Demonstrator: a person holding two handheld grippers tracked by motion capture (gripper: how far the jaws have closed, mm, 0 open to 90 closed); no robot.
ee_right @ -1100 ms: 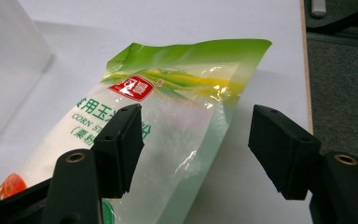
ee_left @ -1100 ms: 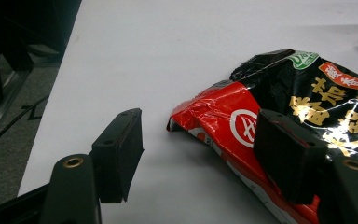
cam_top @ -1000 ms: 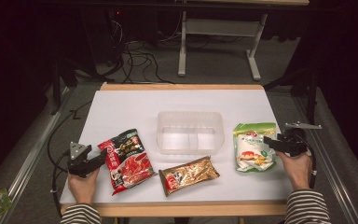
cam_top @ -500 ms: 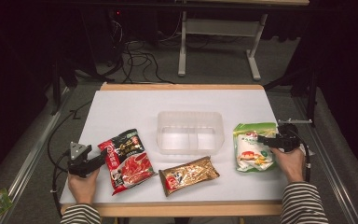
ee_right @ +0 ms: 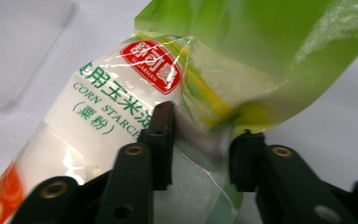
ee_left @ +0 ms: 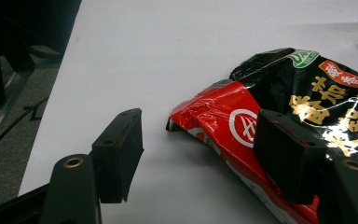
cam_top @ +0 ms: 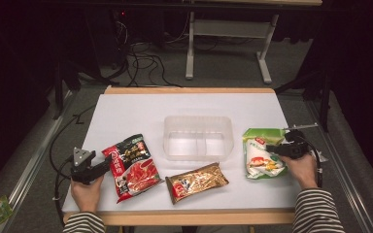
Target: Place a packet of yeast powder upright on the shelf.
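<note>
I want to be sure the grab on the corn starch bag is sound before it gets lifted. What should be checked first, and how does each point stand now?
1. Bag between the jaws: ok. The right gripper has just been closing, with the corn starch bag between its pads.
2. Pads pressing firmly on the bag: cannot tell; a gap shows on one side.
3. Grip on the filled part, not loose film: not ok; crinkled film lies between the pads.
4. Clear container free to receive: ok, nothing inside.
5. Left gripper out of the way: ok; open beside the red-and-black packet.
</note>
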